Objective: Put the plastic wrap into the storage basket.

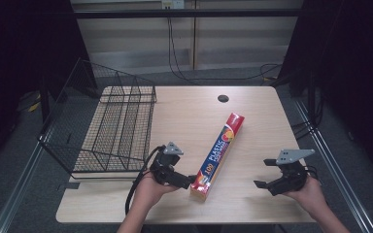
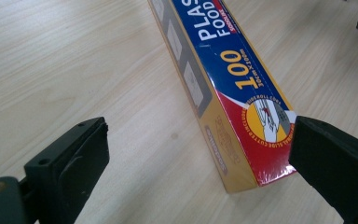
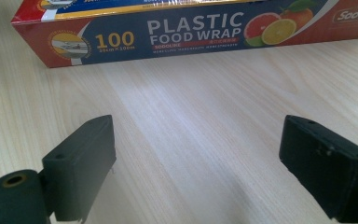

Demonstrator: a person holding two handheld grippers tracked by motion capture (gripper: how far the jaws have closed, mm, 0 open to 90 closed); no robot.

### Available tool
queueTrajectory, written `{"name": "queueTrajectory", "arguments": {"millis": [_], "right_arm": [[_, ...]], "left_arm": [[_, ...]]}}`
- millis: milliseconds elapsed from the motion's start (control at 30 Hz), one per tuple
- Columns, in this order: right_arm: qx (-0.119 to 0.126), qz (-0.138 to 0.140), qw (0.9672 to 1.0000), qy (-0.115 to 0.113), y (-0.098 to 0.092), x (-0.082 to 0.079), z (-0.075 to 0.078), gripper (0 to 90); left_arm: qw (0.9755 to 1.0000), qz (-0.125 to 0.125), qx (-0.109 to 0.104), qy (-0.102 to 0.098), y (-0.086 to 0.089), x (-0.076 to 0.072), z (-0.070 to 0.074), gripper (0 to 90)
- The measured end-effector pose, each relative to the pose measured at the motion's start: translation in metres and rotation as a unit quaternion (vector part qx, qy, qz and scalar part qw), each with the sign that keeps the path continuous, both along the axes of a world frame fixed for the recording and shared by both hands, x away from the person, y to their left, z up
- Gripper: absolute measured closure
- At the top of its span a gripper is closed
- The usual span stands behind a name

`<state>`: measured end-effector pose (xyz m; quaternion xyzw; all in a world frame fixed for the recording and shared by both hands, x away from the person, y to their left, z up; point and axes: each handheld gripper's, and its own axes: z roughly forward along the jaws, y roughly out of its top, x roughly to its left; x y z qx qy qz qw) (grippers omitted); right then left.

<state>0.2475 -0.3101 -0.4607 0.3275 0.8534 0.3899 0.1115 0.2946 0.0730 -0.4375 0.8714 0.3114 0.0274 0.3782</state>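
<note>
A long box of plastic food wrap (image 1: 221, 153), blue and red with a yellow side, lies aslant on the wooden table, its near end toward the person. My left gripper (image 1: 187, 180) is at that near end, open. In the left gripper view the box (image 2: 233, 84) runs away between the jaws: the right jaw stands by its red corner and the left jaw is well clear of it. My right gripper (image 1: 264, 173) is open to the right of the box, over bare wood. In the right gripper view the box (image 3: 191, 28) lies crosswise beyond the gripper (image 3: 198, 140).
A black wire basket (image 1: 116, 126) stands on the table's left side, close behind the left hand. A round cable hole (image 1: 223, 98) is near the far edge. Bare table (image 1: 252, 116) lies between the box and the right gripper.
</note>
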Motion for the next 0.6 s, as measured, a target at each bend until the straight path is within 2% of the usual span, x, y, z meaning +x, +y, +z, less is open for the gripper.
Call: {"name": "queueTrajectory", "arguments": {"millis": [67, 100, 167, 267, 300, 367, 500, 533, 600], "right_arm": [[-0.002, -0.003, 1.0, -0.002, 0.0, 0.0, 0.0, 10.9], [-0.002, -0.003, 1.0, -0.002, 0.0, 0.0, 0.0, 10.9], [-0.002, -0.007, 1.0, -0.001, -0.001, 0.001, 0.0, 11.6], [-0.006, -0.008, 0.9999, 0.0, -0.002, 0.001, -0.001, 11.7], [-0.009, -0.01, 0.9999, -0.001, -0.003, 0.002, -0.002, 11.8], [-0.015, -0.018, 0.9997, -0.002, -0.004, 0.002, -0.002, 11.7], [-0.012, -0.024, 0.9996, -0.003, -0.007, 0.002, -0.002, 11.9], [-0.008, -0.027, 0.9996, -0.002, -0.008, 0.003, -0.002, 11.9], [-0.004, -0.03, 0.9995, -0.001, -0.008, 0.003, -0.001, 11.9]], "left_arm": [[1.0, -0.004, 0.001, 0.006, 0.0, 0.002, 0.001, 4.5], [1.0, 0.004, -0.003, 0.002, -0.001, 0.003, 0.001, 4.5], [0.9998, 0.007, -0.01, 0.012, -0.001, 0.006, 0.002, 3.1], [0.9997, 0.006, -0.017, 0.017, -0.003, 0.01, 0.002, 3.3], [0.9996, 0.004, -0.01, 0.027, -0.005, 0.012, 0.003, 3.7], [0.9995, -0.007, 0.001, 0.031, -0.012, 0.017, 0.006, 7.7], [0.9993, -0.013, -0.004, 0.035, -0.019, 0.021, 0.011, 13.2], [0.9994, -0.016, 0.005, 0.03, -0.025, 0.025, 0.014, 13.3], [0.9994, -0.012, 0.006, 0.033, -0.031, 0.028, 0.017, 14.8]]}}
